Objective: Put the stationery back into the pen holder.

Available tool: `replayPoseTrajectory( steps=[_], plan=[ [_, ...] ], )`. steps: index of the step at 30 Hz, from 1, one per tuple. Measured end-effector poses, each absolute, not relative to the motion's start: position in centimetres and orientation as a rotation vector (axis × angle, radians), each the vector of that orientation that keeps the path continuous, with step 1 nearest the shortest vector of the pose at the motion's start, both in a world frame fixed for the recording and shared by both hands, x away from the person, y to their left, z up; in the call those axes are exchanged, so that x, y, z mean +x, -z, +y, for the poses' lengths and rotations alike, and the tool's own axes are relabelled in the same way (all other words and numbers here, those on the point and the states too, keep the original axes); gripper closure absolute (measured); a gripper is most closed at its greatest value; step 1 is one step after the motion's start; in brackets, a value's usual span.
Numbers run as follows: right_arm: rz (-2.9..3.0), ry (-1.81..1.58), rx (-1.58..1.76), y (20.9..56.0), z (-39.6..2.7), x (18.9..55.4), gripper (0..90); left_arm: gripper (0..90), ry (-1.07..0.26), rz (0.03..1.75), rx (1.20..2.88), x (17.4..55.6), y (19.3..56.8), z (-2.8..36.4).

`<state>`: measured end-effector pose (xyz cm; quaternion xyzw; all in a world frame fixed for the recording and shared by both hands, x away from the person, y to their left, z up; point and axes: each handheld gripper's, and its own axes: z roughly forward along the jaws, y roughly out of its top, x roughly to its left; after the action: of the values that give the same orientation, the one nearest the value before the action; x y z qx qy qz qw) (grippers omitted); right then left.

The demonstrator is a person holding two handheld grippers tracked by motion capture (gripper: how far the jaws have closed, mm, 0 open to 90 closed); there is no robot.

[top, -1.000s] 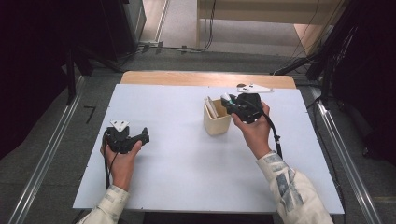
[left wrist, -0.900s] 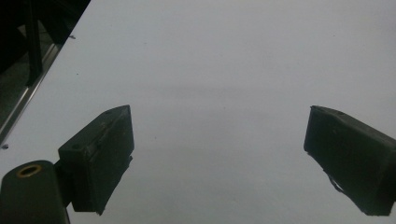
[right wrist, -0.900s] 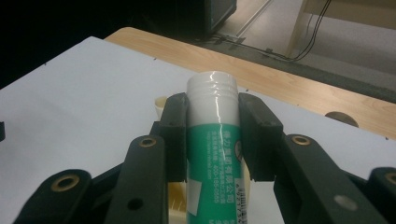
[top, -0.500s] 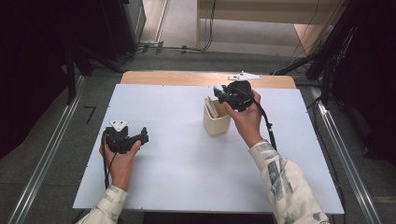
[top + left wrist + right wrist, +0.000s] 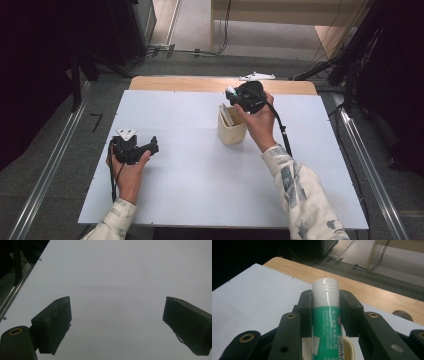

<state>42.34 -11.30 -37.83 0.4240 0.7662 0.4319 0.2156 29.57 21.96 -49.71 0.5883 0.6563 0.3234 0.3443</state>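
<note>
Resting low at the near left of the white table top (image 5: 200,170), the left gripper (image 5: 117,322), jaws standing wide apart with nothing between them. Farther back, the right gripper (image 5: 325,307) clamping a green-and-white plastic tube with a threaded white neck (image 5: 325,315), now swinging from beside the cream-coloured plastic cup (image 5: 232,131) to just above its mouth, tube end dipping into it. Judging by this: lowering the tube in comes next, then letting go. Beyond, the wooden table edge (image 5: 200,83).

A glossy white-and-green plastic tube (image 5: 327,317) sits between matt black plastic jaws, above a smooth cream plastic cup (image 5: 231,131), on a matt white sheet (image 5: 200,165) over a pale wooden tabletop (image 5: 190,83).
</note>
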Motion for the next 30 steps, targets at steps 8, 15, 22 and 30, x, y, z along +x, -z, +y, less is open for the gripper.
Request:
replayPoseTrajectory(
  steps=[8, 15, 22, 30],
  plan=[
    [2.121, -1.205, 1.195, 38.1, -11.4, 43.0, 63.0, 9.4, -0.837, 1.706, 1.526, 29.6, 49.7, 21.9],
    [2.134, -1.219, 1.212, 38.5, -11.2, 43.3, 62.9, 9.4, -0.837, 1.705, 1.527, 29.6, 49.7, 22.0],
    [2.144, -1.21, 1.229, 39.0, -11.1, 43.3, 62.9, 9.3, -0.84, 1.705, 1.527, 29.6, 49.7, 22.1],
    [2.159, -1.204, 1.23, 39.7, -11.4, 43.1, 62.8, 9.4, -0.837, 1.705, 1.529, 29.6, 49.7, 22.0]
  ],
)
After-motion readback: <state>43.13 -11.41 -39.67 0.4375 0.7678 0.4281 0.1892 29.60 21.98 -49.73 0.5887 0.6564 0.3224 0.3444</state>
